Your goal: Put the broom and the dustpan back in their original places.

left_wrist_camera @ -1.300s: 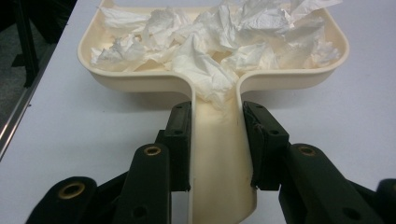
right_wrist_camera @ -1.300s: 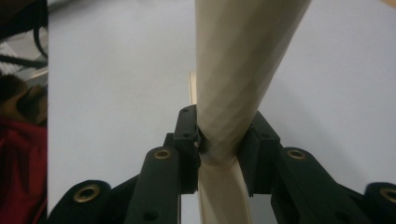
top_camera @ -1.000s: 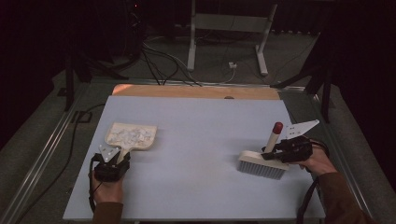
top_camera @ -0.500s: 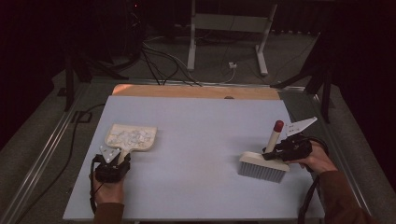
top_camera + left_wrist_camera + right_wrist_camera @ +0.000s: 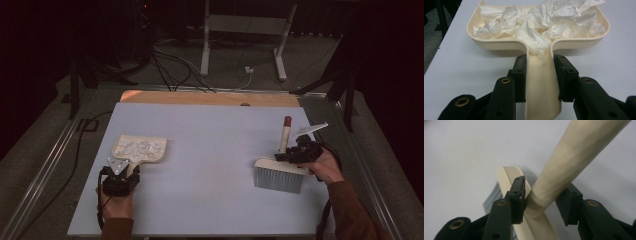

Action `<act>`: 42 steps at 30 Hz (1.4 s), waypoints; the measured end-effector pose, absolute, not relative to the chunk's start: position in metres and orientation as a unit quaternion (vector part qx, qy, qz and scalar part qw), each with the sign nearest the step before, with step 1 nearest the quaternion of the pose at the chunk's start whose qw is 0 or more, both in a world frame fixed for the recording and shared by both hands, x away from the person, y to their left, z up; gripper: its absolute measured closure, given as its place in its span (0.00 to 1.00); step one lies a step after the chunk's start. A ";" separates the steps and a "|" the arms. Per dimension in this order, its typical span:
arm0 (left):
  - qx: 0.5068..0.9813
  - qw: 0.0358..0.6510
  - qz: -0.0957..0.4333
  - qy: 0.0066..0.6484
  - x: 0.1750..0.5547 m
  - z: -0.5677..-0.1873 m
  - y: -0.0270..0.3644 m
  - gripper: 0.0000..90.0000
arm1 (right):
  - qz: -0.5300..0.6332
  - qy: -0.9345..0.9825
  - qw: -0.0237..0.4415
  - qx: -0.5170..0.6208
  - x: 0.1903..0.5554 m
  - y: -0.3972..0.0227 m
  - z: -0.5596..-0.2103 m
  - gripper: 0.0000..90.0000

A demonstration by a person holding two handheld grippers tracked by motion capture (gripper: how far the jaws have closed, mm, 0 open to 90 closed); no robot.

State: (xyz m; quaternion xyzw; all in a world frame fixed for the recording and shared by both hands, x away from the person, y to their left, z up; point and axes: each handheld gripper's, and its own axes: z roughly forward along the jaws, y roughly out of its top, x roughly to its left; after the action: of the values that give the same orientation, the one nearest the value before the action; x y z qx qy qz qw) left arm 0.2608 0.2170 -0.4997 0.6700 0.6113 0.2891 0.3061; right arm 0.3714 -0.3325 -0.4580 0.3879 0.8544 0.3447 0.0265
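Dustpan full at left, brush being let go at right.

High view: left gripper grips dustpan handle, near-left; pan's long axis runs far from it. Right gripper at brush, near-right, handle pointing far.
Left gripper view: paper scraps fill pan, pads clamped on handle.
Right gripper view: jaws just been opening, brush handle between them w/ a gap on the right.

A pale blue-grey bench takes up the middle of the frame, with a wooden strip along its far edge; grey carpeted floor lies beyond, crossed by black cables; a light metal stand rises at upper centre; dark frame legs stand at upper left; the far room is unlit and black.
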 end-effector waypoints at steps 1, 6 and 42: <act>0.670 0.304 0.290 0.612 0.261 -0.500 0.217 0.74 | 0.339 0.852 0.028 0.399 0.373 -0.332 -0.460 0.67; 0.669 0.294 0.290 0.618 0.262 -0.503 0.215 0.74 | 0.306 0.842 0.024 0.443 0.385 -0.331 -0.472 0.65; 0.639 0.404 0.307 0.579 0.263 -0.486 0.225 0.25 | 0.372 0.738 0.237 0.510 0.315 -0.283 -0.476 0.13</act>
State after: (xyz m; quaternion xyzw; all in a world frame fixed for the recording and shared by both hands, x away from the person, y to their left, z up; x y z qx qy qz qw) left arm 0.2627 0.2255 -0.4862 0.6387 0.5786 0.3071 0.4037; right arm 0.3153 -0.2825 -0.4761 0.5104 0.7382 0.3722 0.2366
